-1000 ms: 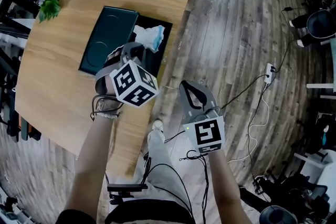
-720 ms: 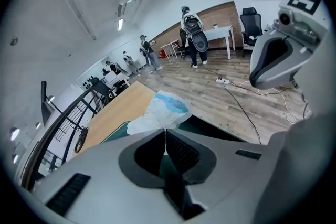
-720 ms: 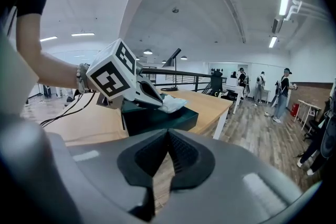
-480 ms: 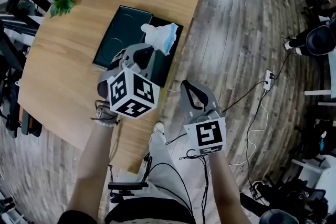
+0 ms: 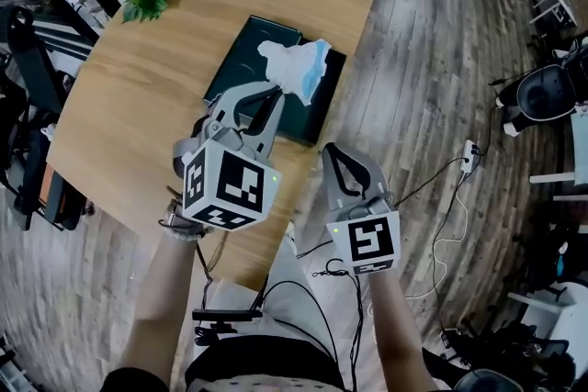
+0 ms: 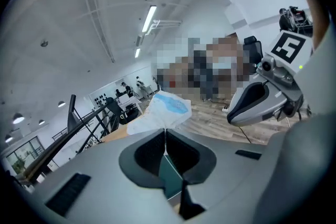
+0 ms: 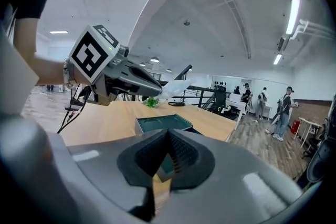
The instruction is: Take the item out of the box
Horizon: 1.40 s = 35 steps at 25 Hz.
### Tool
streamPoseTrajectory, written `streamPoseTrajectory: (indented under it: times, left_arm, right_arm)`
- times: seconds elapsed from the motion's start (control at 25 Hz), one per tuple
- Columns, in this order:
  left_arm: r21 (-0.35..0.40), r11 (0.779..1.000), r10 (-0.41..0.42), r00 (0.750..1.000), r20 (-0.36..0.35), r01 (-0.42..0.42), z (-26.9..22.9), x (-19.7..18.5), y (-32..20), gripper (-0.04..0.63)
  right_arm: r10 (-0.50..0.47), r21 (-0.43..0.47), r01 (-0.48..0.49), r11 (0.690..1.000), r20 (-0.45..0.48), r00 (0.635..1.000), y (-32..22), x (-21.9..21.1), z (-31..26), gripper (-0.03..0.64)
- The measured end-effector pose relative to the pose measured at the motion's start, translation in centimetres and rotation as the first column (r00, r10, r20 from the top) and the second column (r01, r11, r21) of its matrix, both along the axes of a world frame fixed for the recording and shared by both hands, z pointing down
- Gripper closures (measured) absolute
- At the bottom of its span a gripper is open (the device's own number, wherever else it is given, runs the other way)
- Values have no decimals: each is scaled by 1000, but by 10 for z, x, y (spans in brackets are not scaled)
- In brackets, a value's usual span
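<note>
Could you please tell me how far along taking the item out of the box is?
Done: the left gripper is shut on the white and blue item. In hand: the item hangs above the dark green box, seemingly clear of it. Left: set it down outside the box. The right gripper is shut, empty.

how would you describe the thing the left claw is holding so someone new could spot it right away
Find the wooden table and the flat dark green box near its edge. Over that box, pinched at the tip of the left claw, is the item. It is a crumpled white thing with a light blue patch, the only pale thing against the dark box.
</note>
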<state>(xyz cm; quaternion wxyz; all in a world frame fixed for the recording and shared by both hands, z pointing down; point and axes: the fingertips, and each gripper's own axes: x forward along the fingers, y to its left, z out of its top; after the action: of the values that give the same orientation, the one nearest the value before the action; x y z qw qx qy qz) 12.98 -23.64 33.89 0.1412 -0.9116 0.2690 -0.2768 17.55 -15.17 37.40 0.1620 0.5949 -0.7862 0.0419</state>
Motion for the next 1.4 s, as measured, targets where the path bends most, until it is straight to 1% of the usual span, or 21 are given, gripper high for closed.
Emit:
streamPoseTrajectory:
  times: [0.28, 0.44, 0.56, 0.64, 0.72, 0.8, 0.92, 1.0, 1.12, 1.28, 1.4]
  left_arm:
    - [16, 1000, -3, 996, -84, 4, -48, -60, 36, 581]
    - [16, 1000, -11, 990, -139, 13, -73, -89, 57, 580]
    - [28, 1000, 6, 985, -171, -1, -90, -107, 76, 581]
    - [33, 999, 16, 983, -183, -10, -99, -118, 87, 581]
    - [35, 999, 21, 981, -191, -15, -104, -131, 98, 581]
    - [43, 999, 31, 979, -204, -23, -109, -142, 108, 580]
    - [59, 997, 59, 966, -250, -45, -121, -158, 124, 580]
    - [60, 997, 62, 960, -274, -48, -126, -171, 132, 580]
    - [56, 998, 48, 957, -285, -34, -129, -190, 142, 580]
    - [31, 1000, 16, 949, -315, -6, -128, -215, 159, 580]
    - [31, 999, 2, 944, -329, 9, -129, -231, 169, 580]
  right_arm:
    - [40, 54, -40, 998, 0, 999, 23, -34, -47, 609]
    - [60, 110, -61, 992, 17, 998, 38, -48, -79, 609]
    - [63, 135, -65, 989, 21, 998, 51, -62, -97, 609]
    - [70, 131, -71, 989, 10, 998, 62, -71, -103, 609]
    - [78, 131, -78, 988, 5, 997, 72, -80, -108, 609]
    - [85, 153, -85, 984, 9, 996, 81, -90, -116, 609]
    - [94, 165, -92, 982, -1, 996, 95, -103, -122, 609]
    - [98, 178, -97, 979, 2, 995, 104, -112, -128, 609]
    - [98, 189, -98, 977, 6, 995, 116, -125, -135, 609]
    - [91, 193, -92, 977, 13, 996, 132, -141, -139, 609]
    - [94, 196, -96, 976, 21, 995, 143, -151, -141, 609]
